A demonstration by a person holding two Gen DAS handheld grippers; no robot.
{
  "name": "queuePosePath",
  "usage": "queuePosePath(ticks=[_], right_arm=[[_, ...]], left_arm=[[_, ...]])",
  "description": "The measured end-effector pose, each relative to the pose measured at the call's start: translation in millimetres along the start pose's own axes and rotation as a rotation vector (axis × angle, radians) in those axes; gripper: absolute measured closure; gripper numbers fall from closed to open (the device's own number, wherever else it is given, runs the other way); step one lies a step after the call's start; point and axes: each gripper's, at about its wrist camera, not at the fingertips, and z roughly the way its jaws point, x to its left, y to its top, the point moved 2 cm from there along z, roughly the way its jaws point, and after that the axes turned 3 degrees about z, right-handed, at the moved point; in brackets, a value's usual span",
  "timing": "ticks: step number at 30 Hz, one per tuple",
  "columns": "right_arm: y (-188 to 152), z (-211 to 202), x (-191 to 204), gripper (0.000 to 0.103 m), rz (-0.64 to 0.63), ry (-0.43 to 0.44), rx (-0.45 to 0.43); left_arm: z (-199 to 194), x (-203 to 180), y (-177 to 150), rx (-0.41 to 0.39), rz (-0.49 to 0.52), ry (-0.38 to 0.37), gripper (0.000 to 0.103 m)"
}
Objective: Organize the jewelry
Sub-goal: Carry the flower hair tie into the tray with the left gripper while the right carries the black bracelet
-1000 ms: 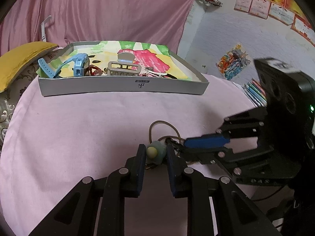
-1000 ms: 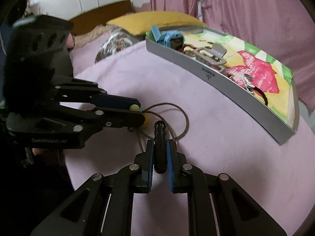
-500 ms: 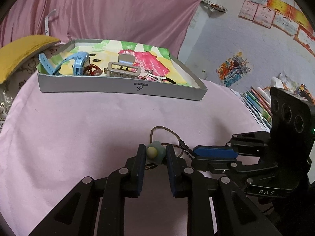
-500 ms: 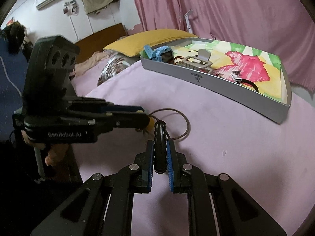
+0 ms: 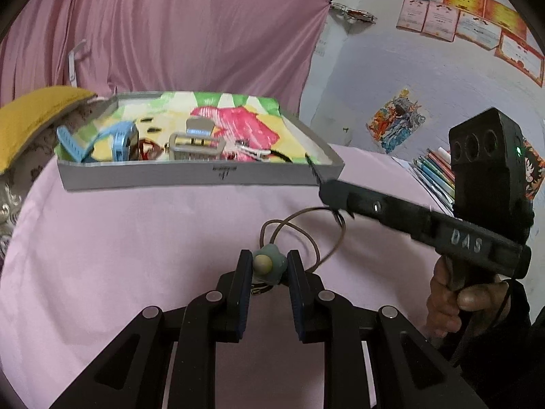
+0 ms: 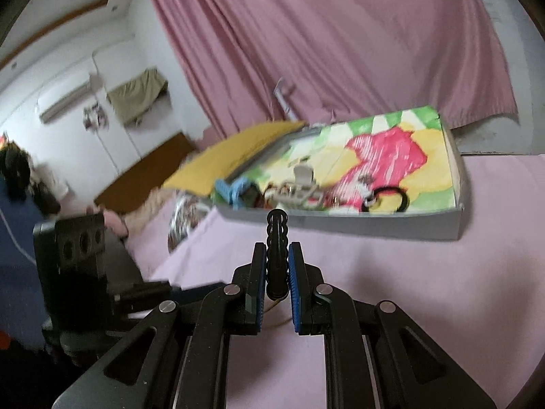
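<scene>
My left gripper (image 5: 268, 266) is shut on a pale green flower charm (image 5: 267, 265) with a cream centre, tied to a brown cord (image 5: 308, 226) that loops over the pink cloth. My right gripper (image 6: 277, 255) is shut on a black ridged clip (image 6: 277, 238) and holds it up above the cloth; it shows from the side in the left wrist view (image 5: 332, 192), near the tray's right corner. The grey tray (image 5: 190, 175) with a bright painted floor holds a blue watch (image 5: 115, 138), a grey hair claw (image 5: 197, 141) and a black hair tie (image 6: 388, 197).
A yellow pillow (image 5: 30, 116) lies left of the tray. Pink curtains (image 5: 190, 27) hang behind. Coloured books (image 5: 434, 170) lie at the right past the cloth's edge. The left gripper's body (image 6: 85, 272) sits low at the left in the right wrist view.
My right gripper has lifted the black clip off the cloth and moved it up and forward toward the tray. The brown cord has been pulled out longer. My left gripper stays shut on the charm.
</scene>
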Motion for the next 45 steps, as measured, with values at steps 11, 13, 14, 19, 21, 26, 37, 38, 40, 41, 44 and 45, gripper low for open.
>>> queuePosePath(ticks=[11, 13, 14, 19, 21, 26, 37, 38, 40, 41, 44, 45], right_arm=[[28, -5, 12, 0.092, -0.063, -0.085, -0.162], [35, -5, 14, 0.092, -0.083, -0.108, -0.192], [38, -7, 14, 0.092, -0.089, -0.116, -0.202], [53, -10, 24, 0.092, -0.133, -0.154, -0.256], [58, -11, 28, 0.092, -0.149, -0.163, -0.270], [72, -8, 35, 0.092, -0.181, -0.188, -0.297], [97, 16, 27, 0.092, -0.214, -0.275, -0.304], [99, 19, 24, 0.092, -0.212, -0.283, -0.295], [101, 28, 18, 0.092, -0.206, -0.296, -0.274], [102, 32, 14, 0.092, -0.200, -0.306, -0.257], [103, 44, 4, 0.092, -0.172, -0.322, -0.203], [103, 48, 1, 0.092, -0.164, -0.327, -0.186]], left_arm=[[-5, -7, 23, -0.079, 0.061, 0.033, 0.084], [-8, -6, 31, -0.110, 0.062, 0.045, 0.084], [-10, -5, 35, -0.131, 0.065, 0.056, 0.084], [-16, 0, 57, -0.224, 0.075, 0.107, 0.084], [-17, 3, 67, -0.257, 0.080, 0.131, 0.084], [-17, 10, 86, -0.322, 0.083, 0.175, 0.084], [-1, 27, 122, -0.441, 0.119, 0.262, 0.084], [2, 30, 125, -0.441, 0.117, 0.267, 0.084], [10, 36, 130, -0.430, 0.111, 0.275, 0.084], [14, 40, 132, -0.422, 0.105, 0.278, 0.084], [30, 49, 137, -0.371, 0.083, 0.282, 0.084], [37, 54, 138, -0.343, 0.068, 0.281, 0.084]])
